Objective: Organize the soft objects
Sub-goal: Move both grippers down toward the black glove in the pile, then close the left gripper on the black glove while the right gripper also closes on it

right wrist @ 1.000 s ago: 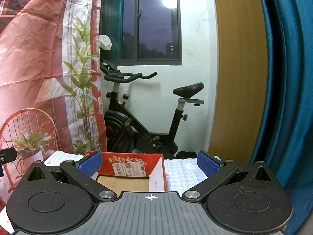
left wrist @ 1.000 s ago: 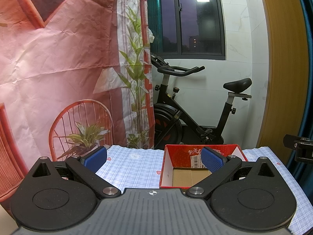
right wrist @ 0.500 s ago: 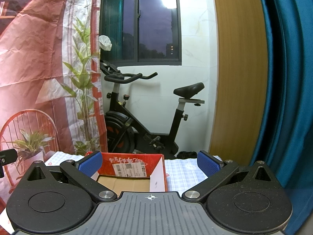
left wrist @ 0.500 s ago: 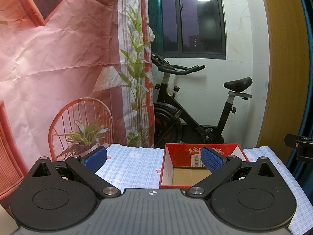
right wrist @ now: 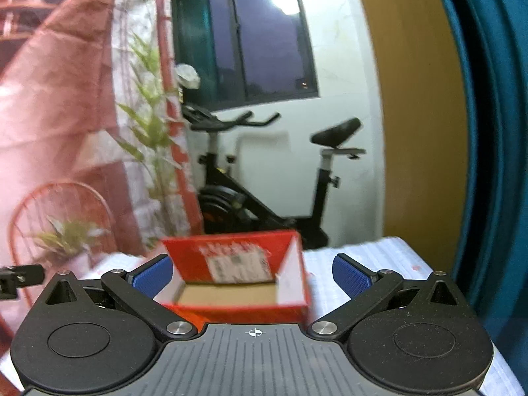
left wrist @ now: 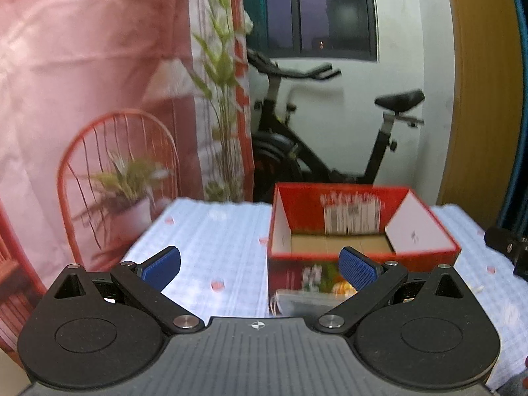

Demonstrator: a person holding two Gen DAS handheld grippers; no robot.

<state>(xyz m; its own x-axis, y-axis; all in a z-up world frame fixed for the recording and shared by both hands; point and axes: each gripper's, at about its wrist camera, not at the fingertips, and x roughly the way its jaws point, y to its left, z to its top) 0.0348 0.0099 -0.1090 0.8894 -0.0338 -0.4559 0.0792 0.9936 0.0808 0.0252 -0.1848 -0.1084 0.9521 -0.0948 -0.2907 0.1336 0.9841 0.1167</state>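
Observation:
An open red cardboard box [left wrist: 363,254] with a bare brown floor stands on the checked tablecloth [left wrist: 214,247]; it also shows in the right wrist view as the red box [right wrist: 241,303]. A soft grey-and-white packet [left wrist: 303,303] lies against the box's front, partly hidden by my gripper body. My left gripper [left wrist: 260,267] is open above the cloth, its right finger in front of the box. My right gripper [right wrist: 252,272] is open, with the box between its fingers but farther off. Both views are blurred.
An exercise bike [left wrist: 330,138] stands behind the table, by a white wall. A pink printed backdrop [left wrist: 82,82] hangs at the left; a blue curtain [right wrist: 488,132] hangs at the right. The other gripper's black edge [left wrist: 508,247] shows at the right.
Both grippers have tilted downward and lifted, so more of the table and box interior shows. The soft packet in front of the box has come into the left wrist view. Both stay open.

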